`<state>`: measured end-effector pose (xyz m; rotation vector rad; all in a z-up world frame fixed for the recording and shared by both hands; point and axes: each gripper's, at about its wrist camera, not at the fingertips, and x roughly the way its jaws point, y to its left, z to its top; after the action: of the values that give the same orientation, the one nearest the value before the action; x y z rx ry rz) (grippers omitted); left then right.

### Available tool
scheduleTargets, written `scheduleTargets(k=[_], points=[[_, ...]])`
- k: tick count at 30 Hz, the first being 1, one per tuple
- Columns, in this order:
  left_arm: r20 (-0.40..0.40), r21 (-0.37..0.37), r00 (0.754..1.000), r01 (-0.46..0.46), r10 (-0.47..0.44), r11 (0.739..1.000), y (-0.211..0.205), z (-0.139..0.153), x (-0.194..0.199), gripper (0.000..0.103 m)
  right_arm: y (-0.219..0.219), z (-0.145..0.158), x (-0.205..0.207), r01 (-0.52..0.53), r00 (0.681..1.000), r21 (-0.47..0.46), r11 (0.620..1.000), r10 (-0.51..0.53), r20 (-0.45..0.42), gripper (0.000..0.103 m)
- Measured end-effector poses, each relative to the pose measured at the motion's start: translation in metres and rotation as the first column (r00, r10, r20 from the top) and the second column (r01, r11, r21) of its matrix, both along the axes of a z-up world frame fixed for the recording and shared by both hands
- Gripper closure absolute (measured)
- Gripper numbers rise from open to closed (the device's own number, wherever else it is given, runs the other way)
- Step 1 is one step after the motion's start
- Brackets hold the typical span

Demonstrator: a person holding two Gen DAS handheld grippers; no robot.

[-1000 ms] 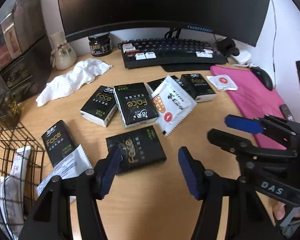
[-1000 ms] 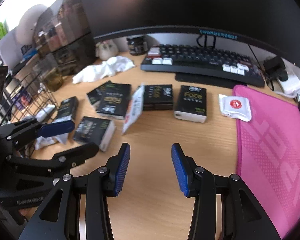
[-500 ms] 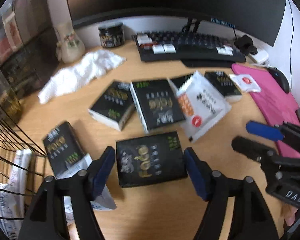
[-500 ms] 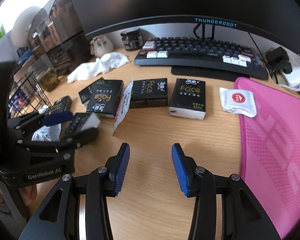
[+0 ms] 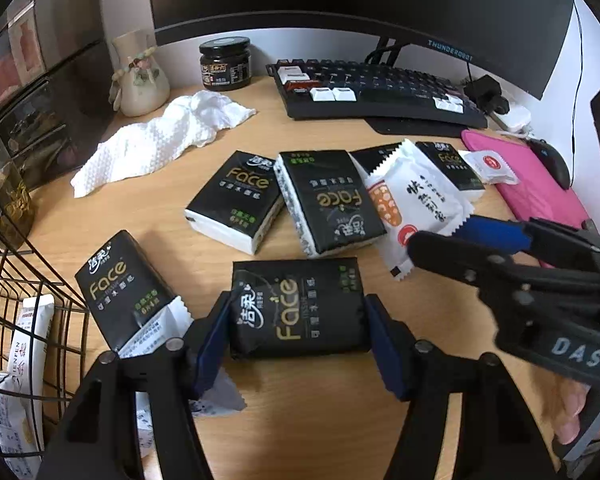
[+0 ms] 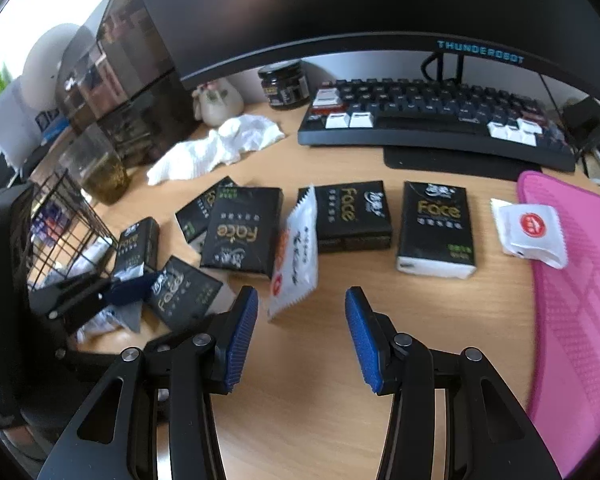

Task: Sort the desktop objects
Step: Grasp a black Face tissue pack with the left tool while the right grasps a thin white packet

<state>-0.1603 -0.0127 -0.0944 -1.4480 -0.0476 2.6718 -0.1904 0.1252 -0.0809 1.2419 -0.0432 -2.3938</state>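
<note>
While the left tool clamps a tissue pack, the right tool gapes above the wooden desk.

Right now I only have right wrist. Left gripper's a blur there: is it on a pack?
Observer: Yes. The left gripper jaws have just been closing; the pads touch both ends of the nearest pack.
Operator: Anything else caught?
Observer: A white sachet pokes under one finger, beside the pack.
Operator: Basket?
Observer: The basket holds white packets.
</note>
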Motion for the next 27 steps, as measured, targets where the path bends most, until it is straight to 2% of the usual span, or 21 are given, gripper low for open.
scheduleTargets(k=[1,4,5,7,14,19,27], points=[[-0.005,0.008,1.000,-0.008,0.008,1.000,-0.002,0.001,-0.001,0.034,-0.003,-0.001,-0.001,0.000,1.000,0.005,1.000,0.000,-0.002,0.060],[-0.015,0.003,1.000,-0.022,0.022,1.000,-0.004,0.002,0.000,0.034,-0.008,-0.002,-0.002,0.009,1.000,0.023,1.000,-0.009,-0.009,0.090],[-0.016,-0.001,1.000,-0.020,0.020,1.000,-0.004,0.001,0.000,0.034,-0.009,-0.002,-0.002,0.013,1.000,0.034,0.999,-0.012,-0.014,0.095],[-0.015,-0.001,1.000,-0.018,0.018,1.000,-0.004,0.001,0.000,0.034,-0.010,0.001,0.000,0.014,0.999,0.045,0.999,-0.013,-0.033,0.099],[-0.022,0.010,1.000,-0.022,0.022,1.000,-0.004,0.004,0.004,0.035,-0.005,0.010,0.012,0.028,0.998,0.057,0.998,-0.025,-0.061,0.099],[-0.048,-0.011,0.999,-0.005,0.005,1.000,0.003,0.015,0.015,0.035,0.003,0.019,0.032,0.025,0.996,0.051,0.998,-0.021,-0.085,0.099],[-0.119,-0.015,0.993,0.015,-0.017,1.000,0.020,0.054,0.046,0.035,0.018,0.054,0.070,0.028,0.989,0.022,0.999,-0.025,-0.145,0.099]])
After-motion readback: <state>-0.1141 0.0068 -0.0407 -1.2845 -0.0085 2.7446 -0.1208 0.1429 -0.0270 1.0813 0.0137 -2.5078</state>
